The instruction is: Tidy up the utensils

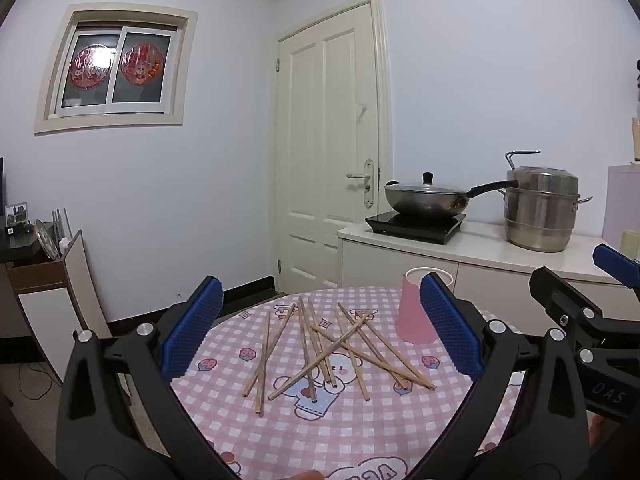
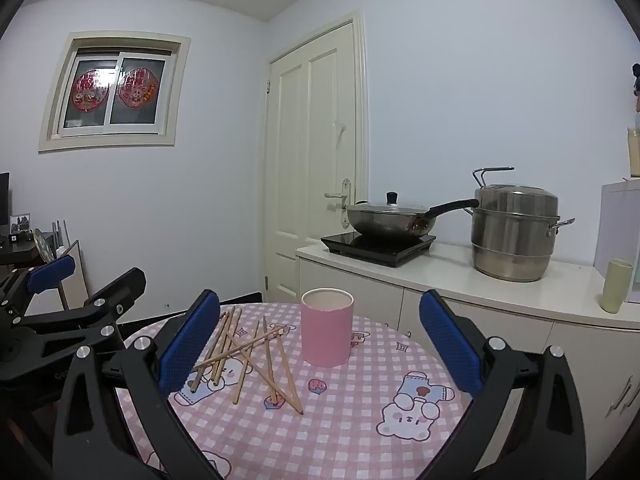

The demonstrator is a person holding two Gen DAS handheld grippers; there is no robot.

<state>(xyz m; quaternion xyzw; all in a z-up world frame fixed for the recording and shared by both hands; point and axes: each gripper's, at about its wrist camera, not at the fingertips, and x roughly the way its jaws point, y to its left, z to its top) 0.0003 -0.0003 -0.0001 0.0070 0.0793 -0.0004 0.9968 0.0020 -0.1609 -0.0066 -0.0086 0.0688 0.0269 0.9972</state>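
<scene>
Nothing is sorted yet. In the left wrist view, the left gripper (image 1: 320,332) is hovering with jaws spread wide and empty, framing the wooden chopsticks (image 1: 328,352), which are lying crisscrossed at centre frame on the checked tablecloth (image 1: 360,432). Right of them the pink cup (image 2: 327,328) is standing upright, apparently empty. The right gripper (image 2: 320,344) is likewise gaping, holding nothing.

Left tongs (image 1: 320,334) and right tongs (image 2: 320,340) hover side by side, jaws wide apart, empty, tilted slightly down toward twelve o'clock.
</scene>
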